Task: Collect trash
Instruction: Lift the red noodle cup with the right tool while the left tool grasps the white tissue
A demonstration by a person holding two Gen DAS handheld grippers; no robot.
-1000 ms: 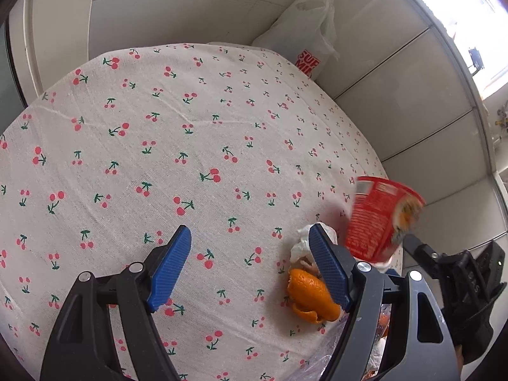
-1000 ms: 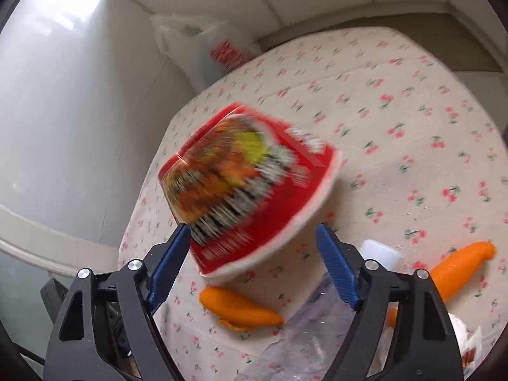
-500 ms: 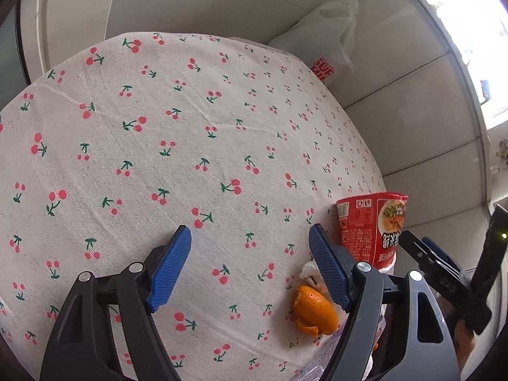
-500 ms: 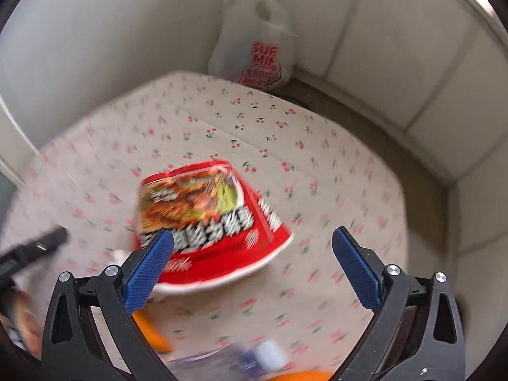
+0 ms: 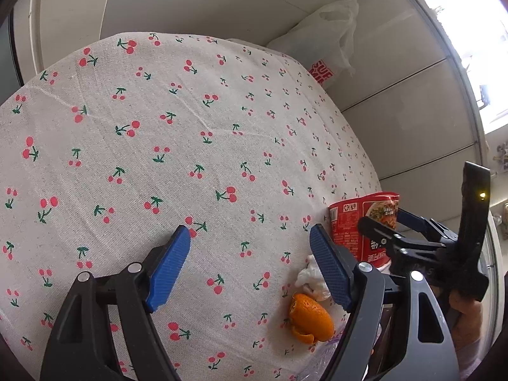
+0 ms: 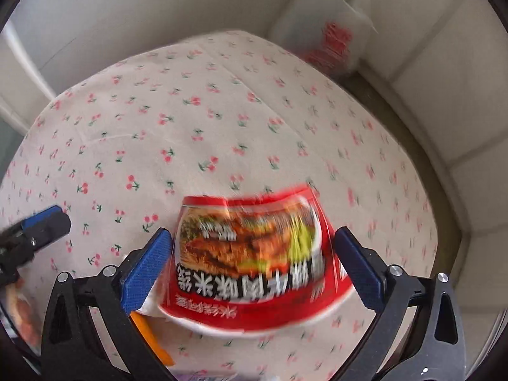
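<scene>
A red instant-noodle cup (image 6: 250, 260) stands upside down on the cherry-print tablecloth (image 6: 197, 120), between the fingers of my right gripper (image 6: 254, 263). The jaws stand wide on either side of it; contact is not clear. The cup shows in the left wrist view (image 5: 365, 225) at the table's right edge, with the right gripper (image 5: 397, 231) around it. My left gripper (image 5: 250, 266) is open and empty above the cloth. An orange peel (image 5: 309, 317) and a crumpled white tissue (image 5: 309, 281) lie beside its right finger.
A white plastic bag (image 5: 327, 41) with red print stands against the wall behind the table; it is also in the right wrist view (image 6: 330, 31). Another orange peel (image 6: 149, 336) lies by the right gripper's left finger. White walls enclose the back and right.
The cup went from held tilted in the air to standing upside down on the cloth. My right gripper opened, swung round, and now straddles the cup. The left gripper moved closer to the table.
</scene>
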